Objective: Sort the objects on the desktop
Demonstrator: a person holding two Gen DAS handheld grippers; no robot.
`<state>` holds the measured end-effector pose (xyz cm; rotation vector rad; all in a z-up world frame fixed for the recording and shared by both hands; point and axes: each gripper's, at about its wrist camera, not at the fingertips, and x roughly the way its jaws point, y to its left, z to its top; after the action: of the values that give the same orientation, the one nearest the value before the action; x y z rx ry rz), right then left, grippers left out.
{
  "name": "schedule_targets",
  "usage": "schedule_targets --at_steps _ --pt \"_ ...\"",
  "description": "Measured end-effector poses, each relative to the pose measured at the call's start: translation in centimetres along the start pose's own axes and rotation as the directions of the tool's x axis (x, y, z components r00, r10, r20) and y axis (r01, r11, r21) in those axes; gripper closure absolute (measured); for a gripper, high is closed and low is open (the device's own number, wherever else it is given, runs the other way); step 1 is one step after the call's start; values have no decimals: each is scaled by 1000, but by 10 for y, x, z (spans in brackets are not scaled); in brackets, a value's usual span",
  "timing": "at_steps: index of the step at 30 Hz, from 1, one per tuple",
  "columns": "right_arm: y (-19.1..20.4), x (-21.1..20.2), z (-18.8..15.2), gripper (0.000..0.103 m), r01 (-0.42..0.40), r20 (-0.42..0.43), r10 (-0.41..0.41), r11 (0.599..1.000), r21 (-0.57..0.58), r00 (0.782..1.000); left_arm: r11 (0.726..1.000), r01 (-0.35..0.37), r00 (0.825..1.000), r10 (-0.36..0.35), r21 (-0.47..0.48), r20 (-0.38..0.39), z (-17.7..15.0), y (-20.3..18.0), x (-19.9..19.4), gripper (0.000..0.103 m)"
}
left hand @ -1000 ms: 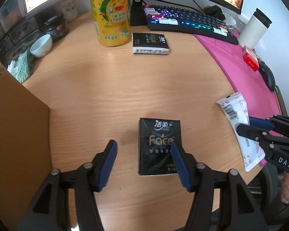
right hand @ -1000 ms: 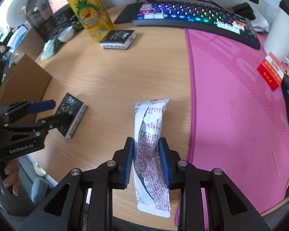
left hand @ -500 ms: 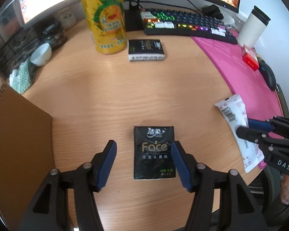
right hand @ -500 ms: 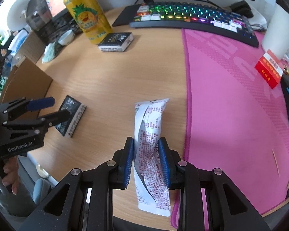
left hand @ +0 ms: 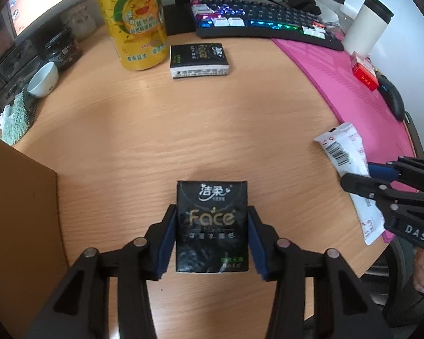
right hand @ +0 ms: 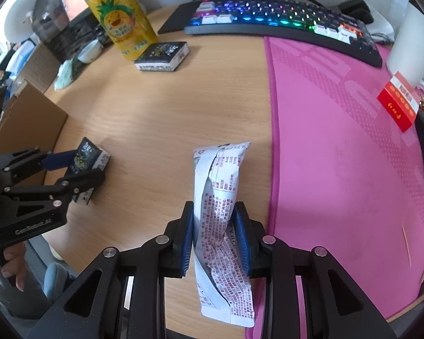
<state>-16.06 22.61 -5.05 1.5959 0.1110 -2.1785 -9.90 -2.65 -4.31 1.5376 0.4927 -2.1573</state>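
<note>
The left claw (left hand: 212,240) is clamping the black tissue pack (left hand: 212,226) w/ both blue pads pressing its long sides, printed face up. In the right wrist view the left claw (right hand: 79,169) is showing at the left w/ the pack (right hand: 90,161) tilting between its fingers, near edge of the wooden worktop (left hand: 183,130); whether the pack is touching the wood or sitting just above it, can't tell.

The right claw (right hand: 214,234) is gripping the white snack wrapper (right hand: 220,214) around its lower half, pads squeezing the crinkled foil. Wrapper's far end is pointing toward the keyboard (right hand: 282,19), and it's lying just beside the edge of the pink mat (right hand: 339,141), mostly over bare wood. From the left wrist view the right claw (left hand: 361,175) is coming in from the right, w/ the wrapper (left hand: 344,149) showing its barcode end.

A brown cardboard box (left hand: 19,212) wall is standing at the left, close to the left claw. Farther back, a second black tissue pack (left hand: 199,59) is lying flat just beside the yellow pineapple can (left hand: 135,19), which is standing upright. A small white bowl (left hand: 43,80) is sitting at the far left. On the mat's far right, a red box (right hand: 398,104) is resting next to a white tumbler (left hand: 367,25) and a black mouse (left hand: 393,99).
</note>
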Motion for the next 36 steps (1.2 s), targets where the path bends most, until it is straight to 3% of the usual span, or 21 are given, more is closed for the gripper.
schedule_targets --at_steps 5,8,17,19,20,21,26,28,30,31,36 --pt "1 0 -1 74 2 2 -2 1000 2 1000 1000 24 999 -24 -13 25 -1 7 -12 39" --pt "2 0 -1 74 2 5 -2 1000 3 1000 1000 -20 999 20 -7 45 0 11 -15 38" --pt "3 1 -1 74 10 5 -10 1000 -3 1000 999 -1 1000 0 37 29 2 -9 1 38" --pt "3 1 0 74 14 3 -14 1000 -5 1000 998 -9 1000 8 57 25 2 -17 7 55" --pt "4 1 0 74 15 2 -15 1000 -5 1000 998 -3 1000 2 57 17 2 -19 9 73" --pt "3 1 0 74 15 0 -15 1000 -7 1000 998 -4 1000 3 58 24 2 -20 7 81" --pt "3 0 4 71 10 13 -10 1000 -9 1000 998 4 999 -6 55 42 0 -16 -3 81" --pt "7 2 6 68 21 9 -21 999 -24 1000 999 6 998 -8 41 63 -1 -13 -8 75" --pt "11 4 8 68 35 6 -35 998 -46 999 999 15 997 -18 36 80 -2 -11 -12 49" --pt "13 5 10 68 38 7 -38 998 -54 999 999 23 996 -26 40 90 -2 -12 -14 45" --pt "13 10 18 67 52 13 -51 997 -54 999 999 9 996 -13 44 83 1 -11 -12 45"
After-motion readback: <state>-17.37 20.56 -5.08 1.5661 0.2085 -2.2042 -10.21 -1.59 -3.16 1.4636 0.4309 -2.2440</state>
